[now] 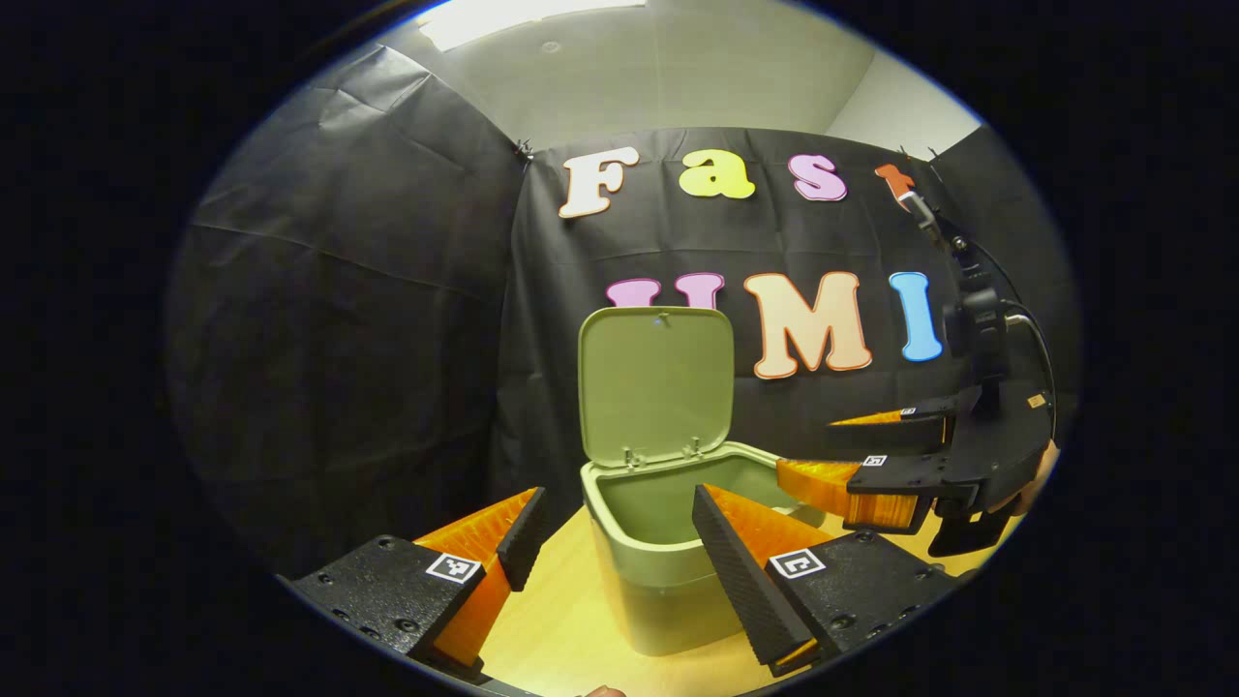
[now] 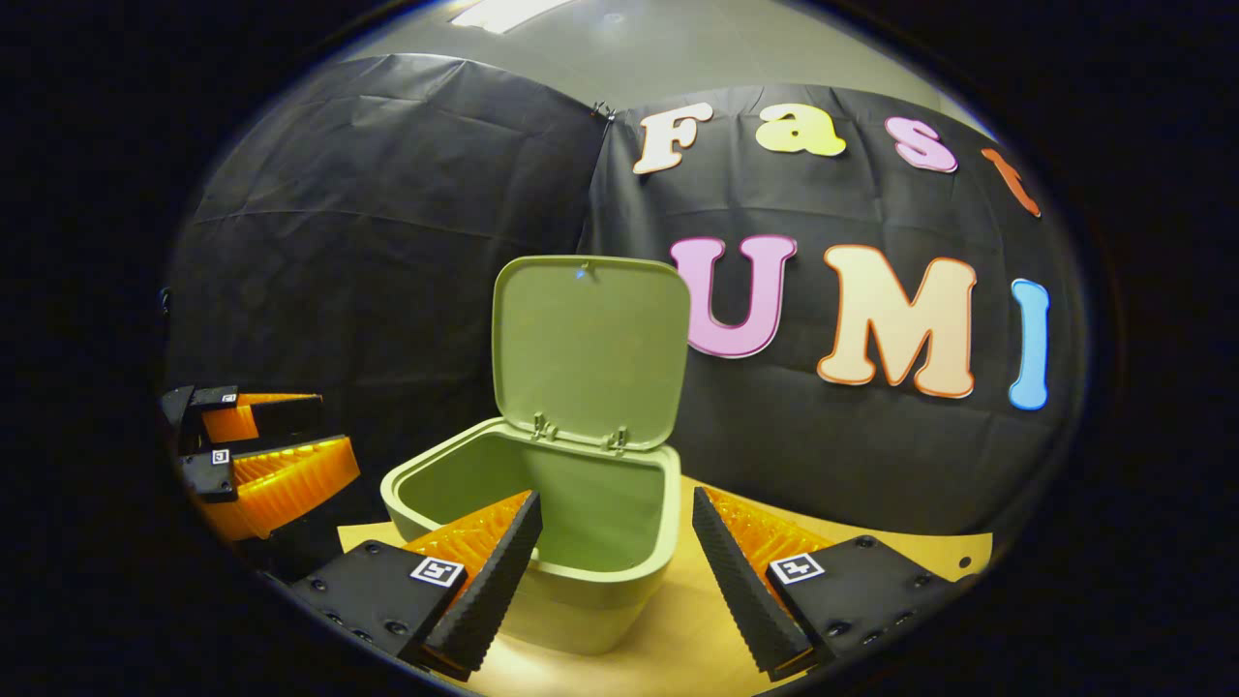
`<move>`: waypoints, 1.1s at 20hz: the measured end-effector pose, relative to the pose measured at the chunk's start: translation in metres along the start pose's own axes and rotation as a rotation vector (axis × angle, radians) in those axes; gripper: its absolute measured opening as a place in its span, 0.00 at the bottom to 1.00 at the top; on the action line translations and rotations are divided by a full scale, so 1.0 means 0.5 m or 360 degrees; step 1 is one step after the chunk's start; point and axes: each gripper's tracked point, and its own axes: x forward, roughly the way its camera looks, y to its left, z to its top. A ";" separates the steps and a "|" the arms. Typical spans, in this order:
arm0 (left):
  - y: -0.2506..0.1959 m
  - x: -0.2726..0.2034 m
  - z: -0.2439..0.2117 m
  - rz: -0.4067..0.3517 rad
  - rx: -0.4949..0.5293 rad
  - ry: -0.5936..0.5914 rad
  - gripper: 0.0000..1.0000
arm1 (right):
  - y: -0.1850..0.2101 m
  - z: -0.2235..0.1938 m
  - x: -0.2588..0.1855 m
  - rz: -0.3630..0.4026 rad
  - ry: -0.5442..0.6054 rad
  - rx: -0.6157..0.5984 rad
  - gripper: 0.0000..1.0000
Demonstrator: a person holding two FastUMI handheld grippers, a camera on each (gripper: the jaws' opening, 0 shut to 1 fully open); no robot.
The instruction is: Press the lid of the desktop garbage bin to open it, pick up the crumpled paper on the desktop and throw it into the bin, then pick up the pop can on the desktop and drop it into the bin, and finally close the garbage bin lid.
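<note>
In the left gripper view, the left gripper (image 1: 612, 542) is hovering low over the pale wooden surface (image 1: 552, 629), its fingers standing wide apart and gripping nothing. Between them the sage-green plastic desktop bin (image 1: 668, 581) is sitting on the surface, its hinged green lid (image 1: 656, 382) standing upright and open against the black cloth wall. To the right, the right gripper (image 1: 857, 455) is reaching in beside the bin's rim, fingers spread and empty, with a bit of a hand (image 1: 1036, 484) showing behind it.

In the right gripper view, the right gripper (image 2: 617, 557) is facing the same bin (image 2: 571, 581) from close by, fingers parted widely with nothing between them. The lid (image 2: 589, 348) is tilting back, open. The bin's inside is looking bare as far as I can see. At the left edge, the left gripper (image 2: 261, 445) is waiting, fingers apart.
</note>
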 end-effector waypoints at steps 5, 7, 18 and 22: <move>-0.111 0.018 0.012 -0.0156 0.0002 -0.0029 0.93 | -0.121 0.010 -0.073 -0.0179 -0.0074 0.0011 0.98; -0.159 0.024 0.016 -0.0218 -0.0005 -0.0031 0.93 | -0.175 0.004 -0.106 -0.0252 -0.0076 0.0031 0.98; -0.463 0.012 -0.045 -0.0646 -0.0036 0.0107 0.93 | -0.424 -0.094 -0.315 -0.0604 0.0012 0.0143 0.98; -0.557 -0.012 -0.094 -0.0753 -0.0019 0.0184 0.93 | -0.492 -0.153 -0.386 -0.0708 0.0088 0.0210 1.00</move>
